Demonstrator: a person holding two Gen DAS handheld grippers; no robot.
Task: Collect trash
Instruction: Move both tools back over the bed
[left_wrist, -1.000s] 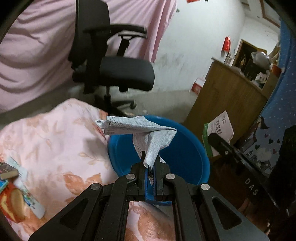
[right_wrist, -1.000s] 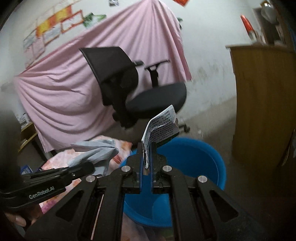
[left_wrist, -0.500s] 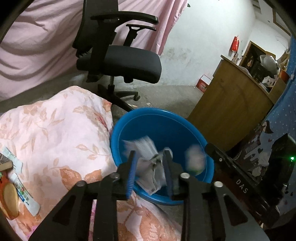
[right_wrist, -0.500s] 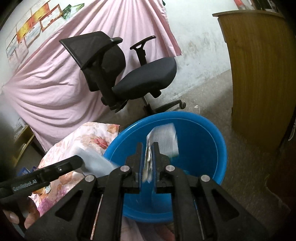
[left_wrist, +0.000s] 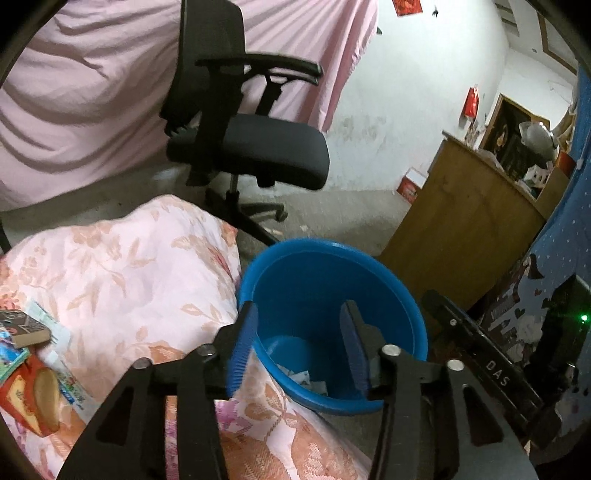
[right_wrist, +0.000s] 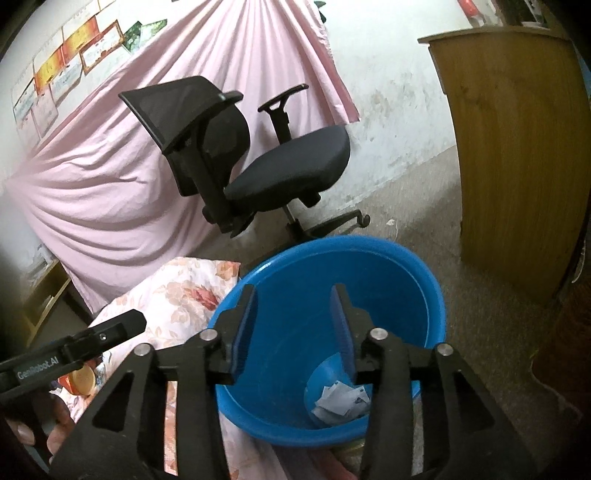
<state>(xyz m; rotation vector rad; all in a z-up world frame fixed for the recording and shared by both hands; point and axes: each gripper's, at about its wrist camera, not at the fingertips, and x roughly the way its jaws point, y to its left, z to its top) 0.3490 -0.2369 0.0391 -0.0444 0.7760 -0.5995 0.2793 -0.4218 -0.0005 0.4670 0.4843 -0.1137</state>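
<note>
A blue plastic bucket (left_wrist: 325, 258) stands on the floor beside a floral bed cover; it also shows in the right wrist view (right_wrist: 332, 247). Crumpled white paper trash (right_wrist: 340, 400) lies at its bottom, and shows in the left wrist view (left_wrist: 303, 378) too. My left gripper (left_wrist: 299, 336) is open and empty above the bucket's near rim. My right gripper (right_wrist: 295, 325) is open and empty over the bucket. The left gripper's finger (right_wrist: 99, 336) shows at the left of the right wrist view.
A black office chair (left_wrist: 251, 147) stands behind the bucket before a pink curtain (left_wrist: 92, 110). A wooden cabinet (left_wrist: 461, 221) is to the right. Snack packets and a book (left_wrist: 26, 354) lie on the floral bed cover (left_wrist: 110, 277) at left.
Both grippers opened over the bucket. The grey tissue from the left and the printed paper from the right dropped into it.
</note>
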